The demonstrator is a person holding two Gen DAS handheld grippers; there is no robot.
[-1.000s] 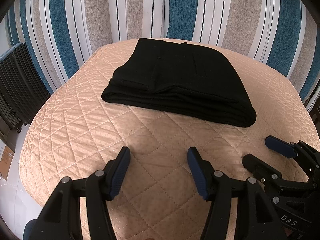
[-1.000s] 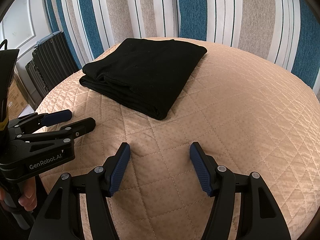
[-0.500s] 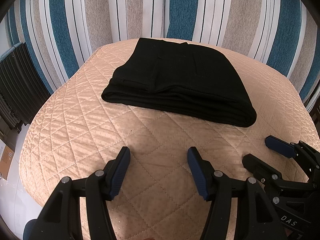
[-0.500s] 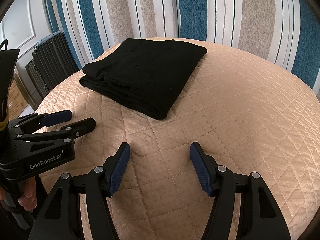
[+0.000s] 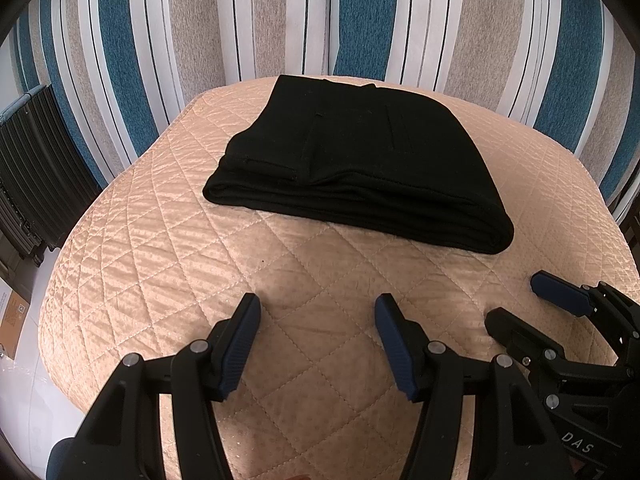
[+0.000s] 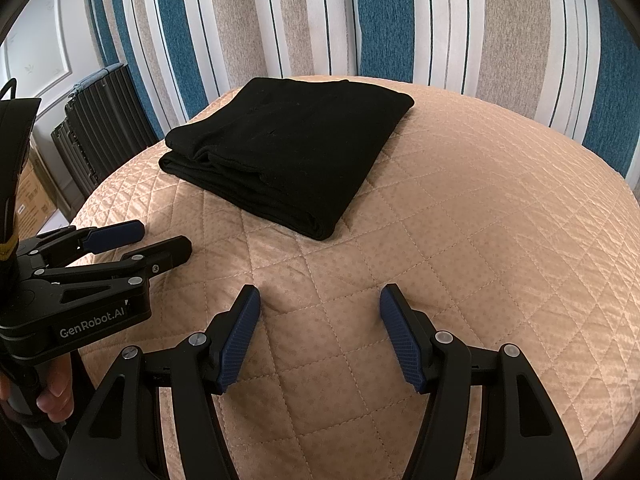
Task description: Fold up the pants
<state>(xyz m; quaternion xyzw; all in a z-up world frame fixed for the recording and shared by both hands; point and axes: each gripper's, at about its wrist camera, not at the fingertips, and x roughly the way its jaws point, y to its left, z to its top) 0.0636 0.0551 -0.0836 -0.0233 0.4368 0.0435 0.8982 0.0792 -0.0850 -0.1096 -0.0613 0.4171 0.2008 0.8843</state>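
Black pants (image 5: pixel 360 160) lie folded in a thick rectangle at the far side of a quilted peach surface (image 5: pixel 160 240), close to a striped blue, grey and white curtain (image 5: pixel 400 20). Nearer the cameras, the left tongs (image 5: pixel 316 312) and right tongs (image 6: pixel 318 304) hover apart from the pants, each pair spread wide with nothing between its blue pads. Fisheye bending hides the surface's true outline. A dark ribbed case (image 6: pixel 104 128) at the left is cut off, and only fingertips (image 6: pixel 52 394) of the hand gripping the left handle show.
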